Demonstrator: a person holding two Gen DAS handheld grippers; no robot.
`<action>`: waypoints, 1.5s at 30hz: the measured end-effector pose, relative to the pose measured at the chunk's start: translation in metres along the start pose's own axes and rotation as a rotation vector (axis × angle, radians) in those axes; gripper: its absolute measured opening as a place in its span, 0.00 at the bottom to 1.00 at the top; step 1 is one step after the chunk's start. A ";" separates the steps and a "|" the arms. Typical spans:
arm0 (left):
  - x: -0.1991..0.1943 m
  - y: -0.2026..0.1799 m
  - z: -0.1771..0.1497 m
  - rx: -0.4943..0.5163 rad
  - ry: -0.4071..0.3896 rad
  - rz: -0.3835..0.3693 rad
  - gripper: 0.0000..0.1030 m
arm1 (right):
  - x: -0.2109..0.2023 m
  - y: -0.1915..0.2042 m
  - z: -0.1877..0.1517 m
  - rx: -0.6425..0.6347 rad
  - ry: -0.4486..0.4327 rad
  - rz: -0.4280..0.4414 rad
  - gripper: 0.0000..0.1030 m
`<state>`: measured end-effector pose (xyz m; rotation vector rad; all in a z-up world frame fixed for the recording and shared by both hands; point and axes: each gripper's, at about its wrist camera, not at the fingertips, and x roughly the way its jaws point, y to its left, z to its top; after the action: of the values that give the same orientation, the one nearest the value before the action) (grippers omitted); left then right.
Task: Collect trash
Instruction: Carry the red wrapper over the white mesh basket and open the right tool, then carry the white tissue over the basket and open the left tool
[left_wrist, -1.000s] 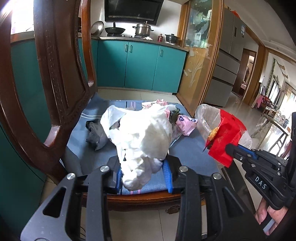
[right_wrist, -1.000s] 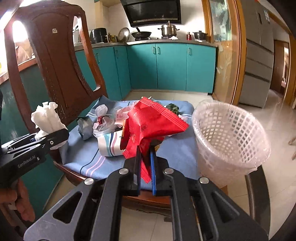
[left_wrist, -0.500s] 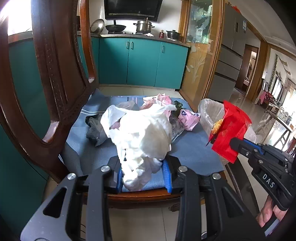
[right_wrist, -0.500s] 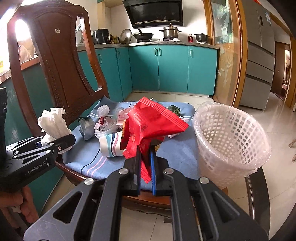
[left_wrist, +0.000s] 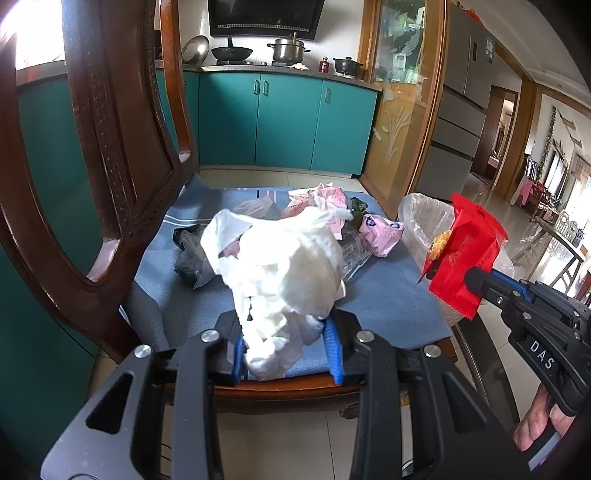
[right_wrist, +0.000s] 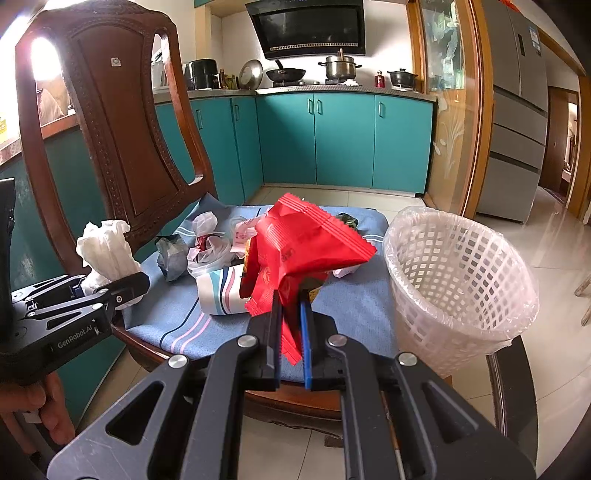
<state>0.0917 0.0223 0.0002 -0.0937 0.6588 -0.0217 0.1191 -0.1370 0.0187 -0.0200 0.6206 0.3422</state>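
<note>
- Red wrapper (right_wrist: 295, 258) is pinched by its lower edge in the nearly closed right gripper (right_wrist: 290, 332); a crumb at its open top (left_wrist: 439, 243) could be shaken out onto the cushion (right_wrist: 177, 325)
- White tissue (left_wrist: 284, 273) is clamped loosely in the left gripper (left_wrist: 286, 343), so a loose fold could be shed in transit
- Basket (right_wrist: 458, 291), beside the chair (right_wrist: 122, 122), could be tipped if its light rim is struck
- More litter (right_wrist: 207, 251) is left on the cushion
</note>
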 end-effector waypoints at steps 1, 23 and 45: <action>0.000 0.000 0.000 0.001 0.000 0.000 0.33 | 0.000 0.000 0.000 -0.001 0.001 0.000 0.09; 0.000 0.004 -0.002 -0.008 0.000 0.002 0.33 | -0.002 -0.043 0.020 0.052 -0.052 -0.098 0.09; 0.014 -0.017 -0.003 0.025 0.035 -0.011 0.34 | 0.027 -0.172 0.050 0.276 -0.113 -0.343 0.81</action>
<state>0.1014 0.0042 -0.0090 -0.0729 0.6930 -0.0422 0.2233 -0.2845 0.0298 0.1548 0.5365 -0.0757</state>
